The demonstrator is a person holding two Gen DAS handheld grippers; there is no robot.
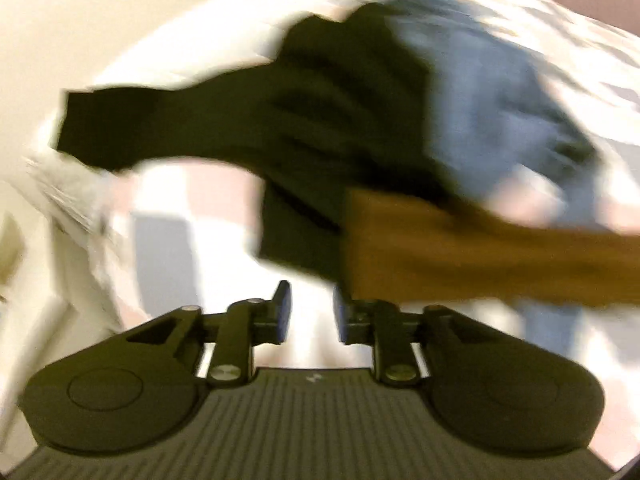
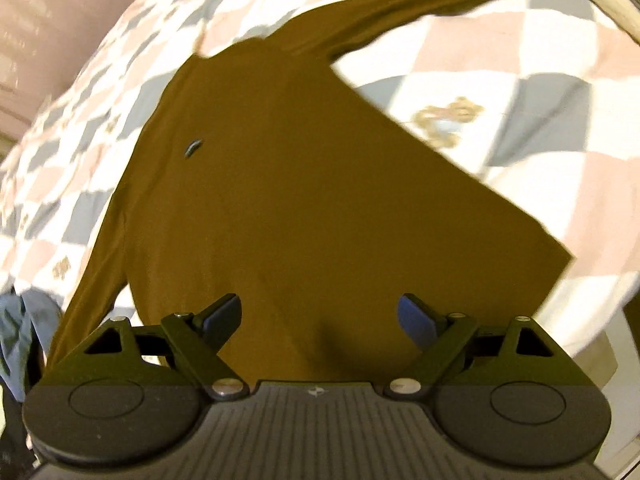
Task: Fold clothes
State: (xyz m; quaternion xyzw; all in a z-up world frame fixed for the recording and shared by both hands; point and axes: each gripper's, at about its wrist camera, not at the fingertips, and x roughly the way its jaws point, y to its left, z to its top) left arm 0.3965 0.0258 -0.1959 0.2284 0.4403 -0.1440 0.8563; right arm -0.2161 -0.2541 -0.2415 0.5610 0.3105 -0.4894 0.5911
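Note:
A brown long-sleeved shirt (image 2: 300, 180) lies spread flat on the checkered quilt (image 2: 540, 100), one sleeve reaching to the upper right. My right gripper (image 2: 320, 316) hovers over the shirt's near hem, wide open and holding nothing. The left wrist view is blurred. There, a brown sleeve (image 1: 480, 256) runs in from the right, just beyond my left gripper (image 1: 312, 316). That gripper is open by a narrow gap with nothing between its pads. Further off lie a crumpled black garment (image 1: 240, 120) and a blue garment (image 1: 480, 92).
The quilt (image 1: 168, 240) covers a bed. White bedding (image 1: 80, 208) bunches at the left of the left wrist view. A blue garment (image 2: 24, 320) shows at the lower left of the right wrist view. The bed's edge (image 2: 592, 320) drops off at the lower right.

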